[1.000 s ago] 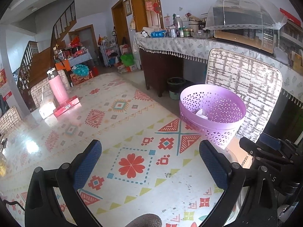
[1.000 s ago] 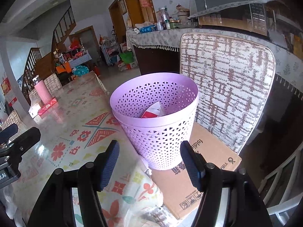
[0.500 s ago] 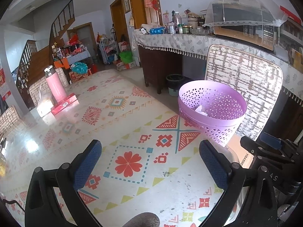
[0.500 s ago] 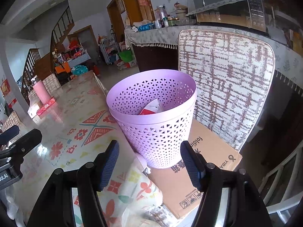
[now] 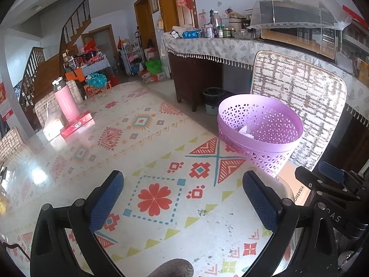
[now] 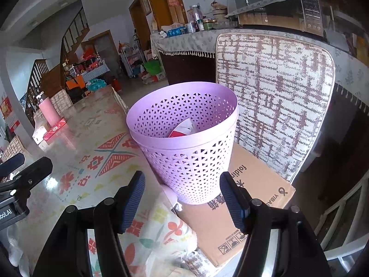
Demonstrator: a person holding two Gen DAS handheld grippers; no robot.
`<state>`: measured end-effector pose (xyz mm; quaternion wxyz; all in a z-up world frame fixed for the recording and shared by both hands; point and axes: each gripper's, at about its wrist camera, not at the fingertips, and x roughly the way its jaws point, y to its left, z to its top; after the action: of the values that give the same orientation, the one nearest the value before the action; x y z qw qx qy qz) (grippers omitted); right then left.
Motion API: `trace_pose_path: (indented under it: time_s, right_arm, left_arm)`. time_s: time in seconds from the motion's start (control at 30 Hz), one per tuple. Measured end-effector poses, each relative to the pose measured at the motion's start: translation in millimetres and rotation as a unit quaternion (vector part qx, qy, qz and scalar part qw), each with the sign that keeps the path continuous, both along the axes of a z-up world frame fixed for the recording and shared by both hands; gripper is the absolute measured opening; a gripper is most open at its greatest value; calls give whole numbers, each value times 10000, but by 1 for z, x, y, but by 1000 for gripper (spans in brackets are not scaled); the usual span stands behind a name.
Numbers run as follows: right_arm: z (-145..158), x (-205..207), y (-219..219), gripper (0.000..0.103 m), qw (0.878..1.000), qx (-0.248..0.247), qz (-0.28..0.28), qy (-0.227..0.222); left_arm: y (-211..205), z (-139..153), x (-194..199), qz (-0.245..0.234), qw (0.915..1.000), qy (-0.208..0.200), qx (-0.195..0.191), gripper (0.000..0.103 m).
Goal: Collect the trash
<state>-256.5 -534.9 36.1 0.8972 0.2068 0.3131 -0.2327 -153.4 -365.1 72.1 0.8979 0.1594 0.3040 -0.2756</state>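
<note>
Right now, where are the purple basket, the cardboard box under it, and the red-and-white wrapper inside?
purple basket (image 6: 191, 170), right wrist view, front wall.
cardboard box (image 6: 251, 184), right wrist view, bare top.
red-and-white wrapper (image 6: 182, 130), right wrist view, visible middle.

Home, living/dining rm – staircase (image 5: 34, 69), patterned tablecloth (image 5: 129, 143), cluttered sideboard (image 5: 207, 43), microwave (image 6: 288, 11)

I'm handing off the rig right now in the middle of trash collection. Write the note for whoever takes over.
Left gripper: jaws open, empty, above the patterned tablecloth.
Right gripper: jaws open, empty, pointing at the purple perforated plastic wastebasket.
The wastebasket stands on a flat cardboard box in front of the woven chair back.
Done: a red-and-white wrapper and some white paper lie inside the basket.
Left: no loose trash shows on the tablecloth; check elsewhere.
</note>
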Motion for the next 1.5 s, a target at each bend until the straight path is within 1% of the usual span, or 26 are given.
trace_pose_path:
  time_s: [0.73,1.5]
  right_arm:
    - [-7,-1,-11,72,10000,77,-42,-4]
    - [-12,-8,-21,74,9998,119,-154,-37]
  left_arm:
    - [-15,-9,7,-64,9997,204,106,102]
    - [-27,-13,5,-120,9995,231,172,102]
